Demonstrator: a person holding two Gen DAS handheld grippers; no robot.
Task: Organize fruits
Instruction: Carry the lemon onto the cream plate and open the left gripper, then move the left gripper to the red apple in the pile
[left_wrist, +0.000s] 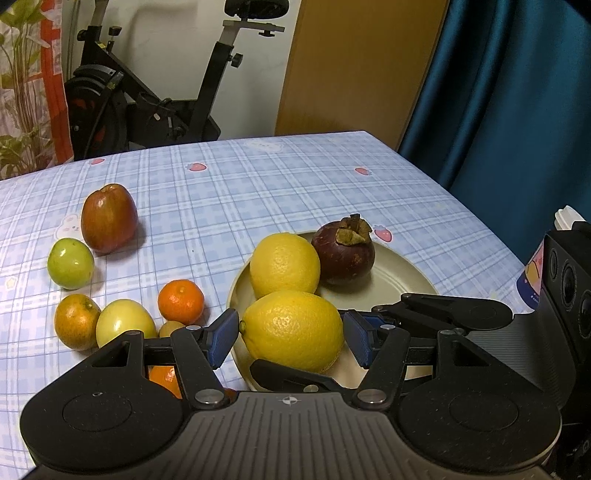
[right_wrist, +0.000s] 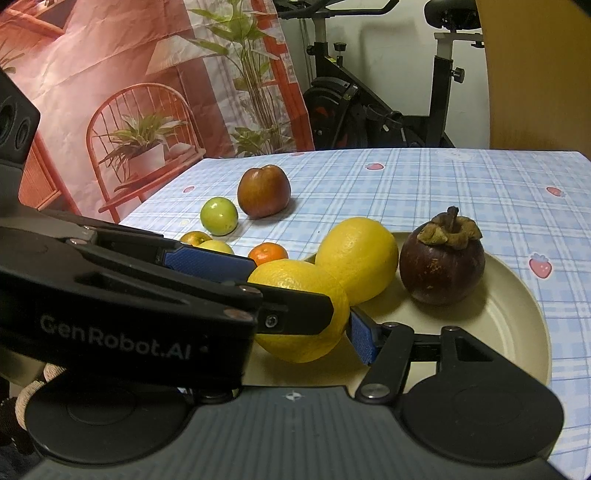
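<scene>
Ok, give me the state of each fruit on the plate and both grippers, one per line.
Near lemon: on the plate, between the left gripper's jaws.
Far lemon: on the plate, touching the near lemon.
Mangosteen: upright on the plate, stem up.
Left gripper: jaws flank the near lemon; grip unclear.
Right gripper: open, beside the near lemon.
</scene>
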